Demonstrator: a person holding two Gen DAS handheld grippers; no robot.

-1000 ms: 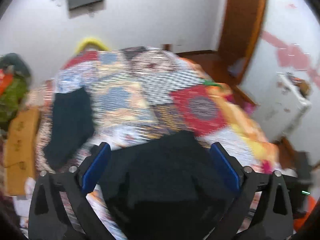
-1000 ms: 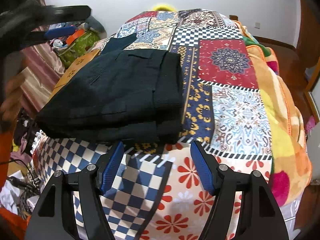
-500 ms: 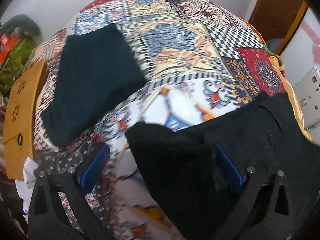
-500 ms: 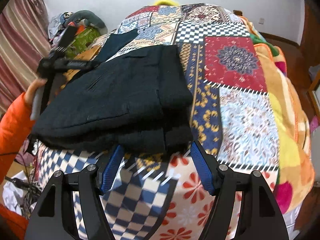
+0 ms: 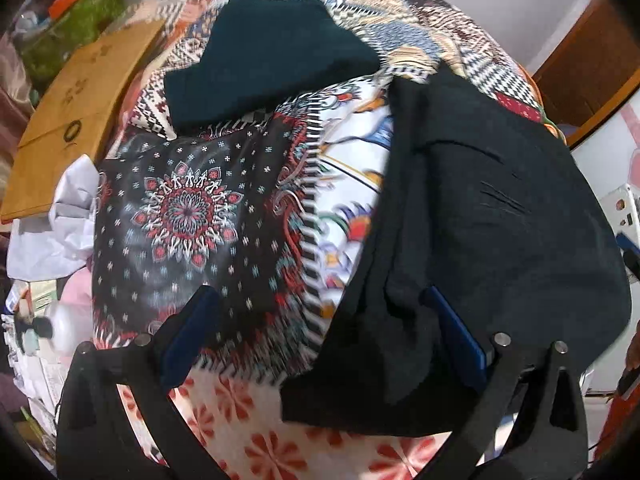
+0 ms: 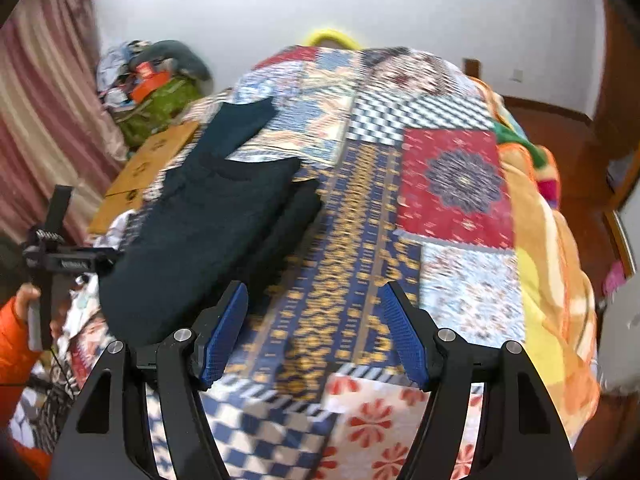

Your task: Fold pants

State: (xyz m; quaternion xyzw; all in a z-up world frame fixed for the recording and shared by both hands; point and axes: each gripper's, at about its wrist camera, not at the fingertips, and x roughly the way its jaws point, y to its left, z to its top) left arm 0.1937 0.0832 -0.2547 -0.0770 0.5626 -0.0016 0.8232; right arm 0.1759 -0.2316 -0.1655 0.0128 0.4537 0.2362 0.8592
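Note:
The folded black pants (image 5: 500,216) lie on the patchwork bedspread (image 5: 188,208); in the right wrist view they (image 6: 200,240) lie at the left of the bed. My left gripper (image 5: 320,332) is open; its right finger (image 5: 456,332) lies against the near edge of the pants and the left finger hangs over the bedspread. My right gripper (image 6: 316,332) is open and empty over the bedspread (image 6: 460,184), just right of the pants. A second folded dark garment (image 5: 272,56) lies farther back, also seen in the right wrist view (image 6: 240,120).
A wooden board (image 5: 68,120) and piled white cloth (image 5: 52,232) sit beside the bed on the left. Bags and clutter (image 6: 156,88) stand near the pink curtain (image 6: 36,120). A white appliance (image 5: 624,216) is at the right. The left gripper's handle and orange sleeve (image 6: 16,344) show in the right wrist view.
The left gripper has swung down and left along the pants' edge, now at their near corner. The right gripper has drawn back to the right, off the pants, and tilted upward.

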